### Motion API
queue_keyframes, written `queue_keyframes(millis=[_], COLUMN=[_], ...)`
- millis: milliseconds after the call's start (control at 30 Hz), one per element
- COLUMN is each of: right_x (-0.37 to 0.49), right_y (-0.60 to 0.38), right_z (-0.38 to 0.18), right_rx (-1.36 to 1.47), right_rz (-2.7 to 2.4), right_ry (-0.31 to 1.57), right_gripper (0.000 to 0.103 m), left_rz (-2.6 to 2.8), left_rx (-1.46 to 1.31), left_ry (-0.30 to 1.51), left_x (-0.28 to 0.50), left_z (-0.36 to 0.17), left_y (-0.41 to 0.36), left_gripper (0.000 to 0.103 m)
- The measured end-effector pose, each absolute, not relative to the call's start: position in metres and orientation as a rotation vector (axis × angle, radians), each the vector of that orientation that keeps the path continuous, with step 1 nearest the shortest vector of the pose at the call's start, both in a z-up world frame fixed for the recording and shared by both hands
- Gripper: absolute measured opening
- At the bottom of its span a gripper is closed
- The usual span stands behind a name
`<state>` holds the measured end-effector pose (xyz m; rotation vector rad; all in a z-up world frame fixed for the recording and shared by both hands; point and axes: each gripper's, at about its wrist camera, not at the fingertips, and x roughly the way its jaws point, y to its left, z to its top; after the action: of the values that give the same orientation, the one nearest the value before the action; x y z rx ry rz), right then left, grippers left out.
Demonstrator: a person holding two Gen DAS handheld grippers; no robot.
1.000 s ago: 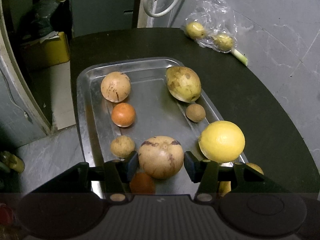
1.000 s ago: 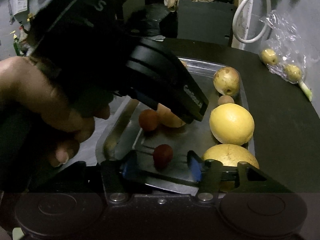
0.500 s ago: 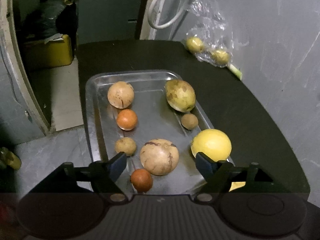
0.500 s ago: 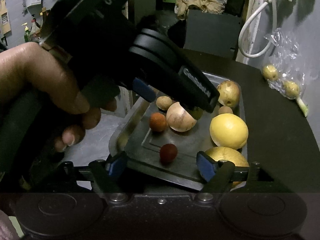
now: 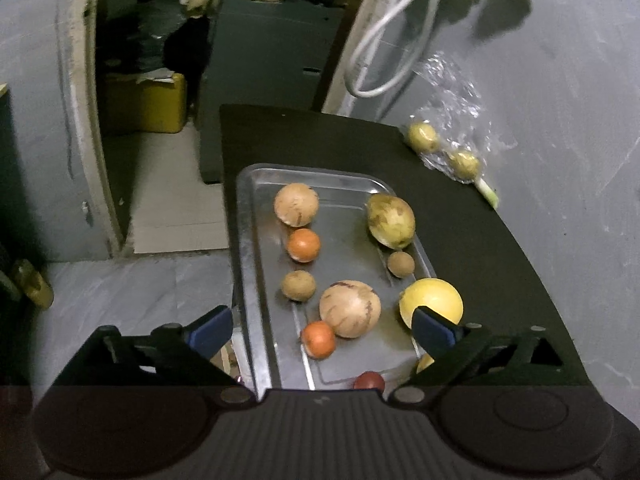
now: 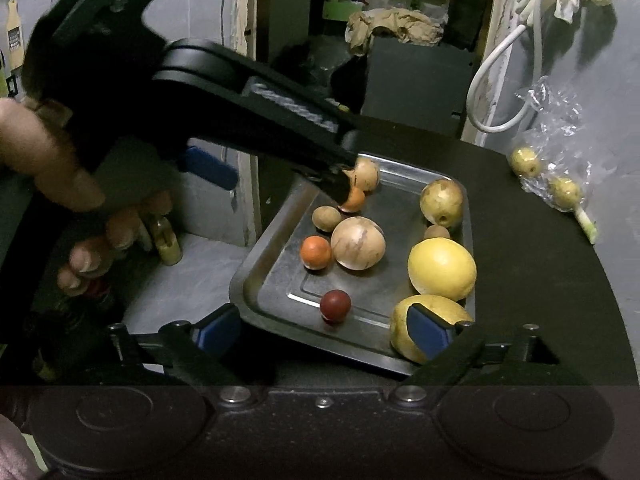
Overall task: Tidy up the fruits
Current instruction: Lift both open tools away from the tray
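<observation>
Left gripper [image 5: 322,330] hung above the near end of the metal tray [image 5: 256,280] on the dark tabletop [image 5: 460,216], jaws wide apart and holding nothing; the tan speckled fruit [image 5: 349,308] and a small orange fruit [image 5: 318,339] lay just ahead, between them. Right gripper [image 6: 322,334] also stood apart and empty, with the dark red fruit [image 6: 335,306] lying between its jaws and the big yellow fruit [image 6: 442,268] ahead of the right one.

- No legible text in either view.
- Pale lettering on left gripper [image 6: 292,106] body, seen from right wrist: blurred, unreadable.
</observation>
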<state>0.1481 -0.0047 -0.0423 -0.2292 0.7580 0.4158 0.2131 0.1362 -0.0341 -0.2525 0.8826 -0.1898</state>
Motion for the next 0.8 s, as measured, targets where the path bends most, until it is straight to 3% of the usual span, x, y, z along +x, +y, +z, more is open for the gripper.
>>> queue_keyframes(millis=[800], right_x=[0.13], right_y=[-0.014], right_z=[0.0], right_rx=[-0.231], right_rz=[0.312], right_ry=[0.66], right_gripper=[0.102], left_rz=[-0.107], left_rx=[-0.302], left_ry=[0.806], left_x=[0.156], left_z=[-0.014], left_y=[0.166], left_gripper=[0.102])
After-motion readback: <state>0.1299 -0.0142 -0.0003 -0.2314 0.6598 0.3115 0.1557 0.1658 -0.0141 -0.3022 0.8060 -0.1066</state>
